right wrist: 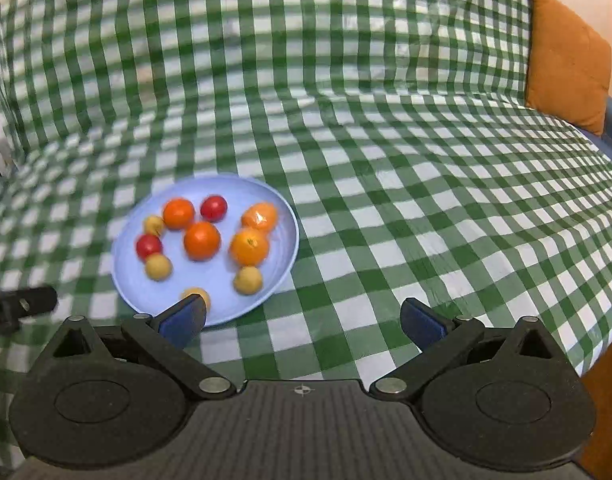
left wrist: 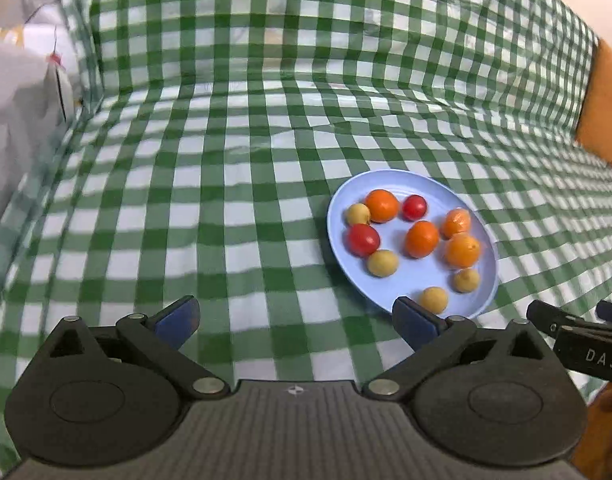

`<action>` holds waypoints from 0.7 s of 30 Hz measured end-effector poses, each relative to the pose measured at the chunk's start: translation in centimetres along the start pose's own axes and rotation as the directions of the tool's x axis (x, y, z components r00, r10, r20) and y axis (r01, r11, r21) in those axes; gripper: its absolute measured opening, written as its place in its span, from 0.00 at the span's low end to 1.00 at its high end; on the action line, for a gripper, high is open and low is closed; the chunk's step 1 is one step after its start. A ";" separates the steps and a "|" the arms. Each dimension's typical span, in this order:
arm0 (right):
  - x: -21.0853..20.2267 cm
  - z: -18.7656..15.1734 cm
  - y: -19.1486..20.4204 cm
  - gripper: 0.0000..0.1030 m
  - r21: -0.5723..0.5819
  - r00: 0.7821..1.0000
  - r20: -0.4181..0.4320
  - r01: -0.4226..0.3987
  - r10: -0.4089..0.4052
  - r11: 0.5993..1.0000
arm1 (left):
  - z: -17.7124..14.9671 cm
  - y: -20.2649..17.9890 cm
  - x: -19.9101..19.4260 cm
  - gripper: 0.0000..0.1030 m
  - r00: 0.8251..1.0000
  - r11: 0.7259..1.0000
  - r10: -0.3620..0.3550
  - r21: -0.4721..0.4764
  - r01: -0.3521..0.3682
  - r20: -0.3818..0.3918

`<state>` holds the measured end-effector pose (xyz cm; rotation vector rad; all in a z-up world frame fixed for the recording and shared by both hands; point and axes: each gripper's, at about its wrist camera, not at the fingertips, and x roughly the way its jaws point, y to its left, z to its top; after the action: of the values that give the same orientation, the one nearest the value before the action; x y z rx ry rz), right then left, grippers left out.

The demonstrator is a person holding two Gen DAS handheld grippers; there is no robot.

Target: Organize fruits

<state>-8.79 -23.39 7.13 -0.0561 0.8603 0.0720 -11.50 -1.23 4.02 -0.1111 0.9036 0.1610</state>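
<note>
Fruits lie together on a pale blue plate (left wrist: 482, 276) resting on a green-and-white checked cloth (left wrist: 226, 200). In the left wrist view the plate sits ahead and to the right of the left gripper (left wrist: 296, 320), its near rim just past the right finger, outside the gap. In the right wrist view the same plate (right wrist: 282, 264) lies ahead and to the left of the right gripper (right wrist: 304, 322), again outside the gap.

On the plate are four oranges (left wrist: 422, 239), two red fruits (left wrist: 363, 240) and four small yellow fruits (left wrist: 382, 263). The right gripper's left finger covers part of the nearest yellow fruit (right wrist: 198, 294), and that view is blurred. At the right edge of the left view only a black part of the other gripper shows. An orange cushion (right wrist: 566, 64) stands at the far right.

Both pairs of fingers (left wrist: 178, 320) are spread wide, with only cloth between them; neither holds or touches any fruit.
</note>
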 end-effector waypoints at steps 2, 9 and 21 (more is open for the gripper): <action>1.1 -0.6 0.3 0.99 -0.009 1.000 0.011 0.003 -0.003 1.000 | 0.0 -0.2 0.4 0.99 1.000 0.999 0.021 0.025 -0.020 -0.011; 2.9 0.0 1.1 0.99 -0.017 1.000 -0.008 0.008 -0.008 1.000 | -0.2 -0.6 1.2 0.99 0.999 0.999 -0.019 0.033 0.020 -0.043; 3.4 0.3 0.9 0.99 -0.051 1.000 -0.006 0.010 -0.010 0.999 | -0.4 -2.1 2.5 0.99 0.998 0.997 -0.001 0.073 0.006 -0.066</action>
<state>-6.42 -22.33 4.75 -0.1081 0.8644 0.0842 -9.87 -3.17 1.89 -0.0500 0.9737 0.1214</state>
